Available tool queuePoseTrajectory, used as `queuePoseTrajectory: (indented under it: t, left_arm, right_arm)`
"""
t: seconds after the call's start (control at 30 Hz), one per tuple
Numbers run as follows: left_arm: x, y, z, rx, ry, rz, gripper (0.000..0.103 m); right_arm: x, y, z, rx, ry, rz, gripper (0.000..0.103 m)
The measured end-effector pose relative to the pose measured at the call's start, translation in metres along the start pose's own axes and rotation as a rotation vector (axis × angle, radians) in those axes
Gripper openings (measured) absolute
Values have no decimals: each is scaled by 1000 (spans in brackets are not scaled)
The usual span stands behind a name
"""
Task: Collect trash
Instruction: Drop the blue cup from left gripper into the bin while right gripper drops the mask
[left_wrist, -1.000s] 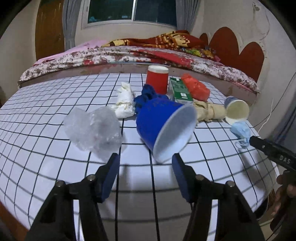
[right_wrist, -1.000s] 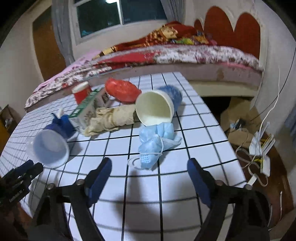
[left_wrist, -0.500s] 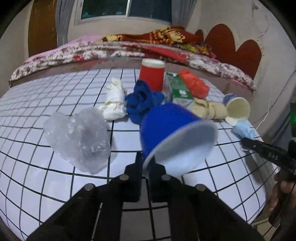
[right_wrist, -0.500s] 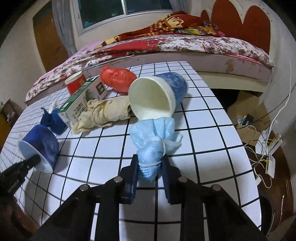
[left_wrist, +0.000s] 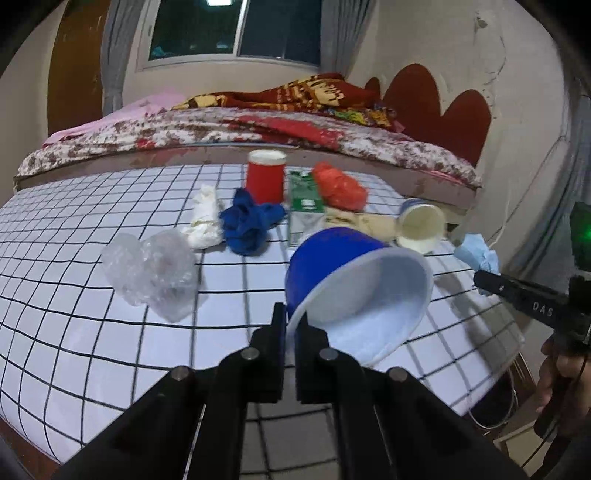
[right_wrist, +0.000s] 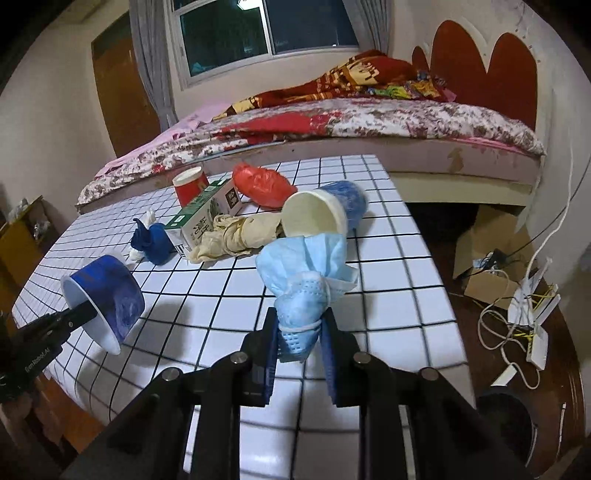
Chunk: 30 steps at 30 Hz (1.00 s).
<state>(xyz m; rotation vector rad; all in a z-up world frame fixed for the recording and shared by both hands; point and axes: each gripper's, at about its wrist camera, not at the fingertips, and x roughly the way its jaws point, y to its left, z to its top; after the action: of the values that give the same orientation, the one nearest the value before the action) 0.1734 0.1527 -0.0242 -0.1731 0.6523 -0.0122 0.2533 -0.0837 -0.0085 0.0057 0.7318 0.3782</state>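
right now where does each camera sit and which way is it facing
Left wrist: sits on the left gripper, looking along its fingers over the checked table toward the bed; it pinches the blue cup rim; a hand shows at right.
Right wrist: sits on the right gripper, facing likewise; it clamps the blue face mask.
Shared: both show cup, mask and each other's gripper.

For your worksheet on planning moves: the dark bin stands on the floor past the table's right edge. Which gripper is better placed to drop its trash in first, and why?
Right. The right gripper, shut on the blue face mask, is nearer the dark bin. The left gripper pinches the blue cup farther away.
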Motion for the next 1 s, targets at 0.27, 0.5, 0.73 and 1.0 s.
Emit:
queuePoseTrajectory:
  t: [0.27, 0.5, 0.73, 1.0]
  left_arm:
    - [-13, -51, -5, 64, -10, -91, 4]
    - [-18, -105, -11, 133, -3, -173, 4]
    - [-22, -162, -21, 210, 11, -245, 4]
    - [-19, -216, -39, 278, 47, -313, 4]
  right_arm:
    - [-47, -29, -14, 7, -40, -48, 23]
    - [-83, -70, -32, 59, -50, -105, 23]
    - [-118, -107, -48, 109, -60, -175, 23]
    - [-146, -152, -81, 171, -41, -239, 23]
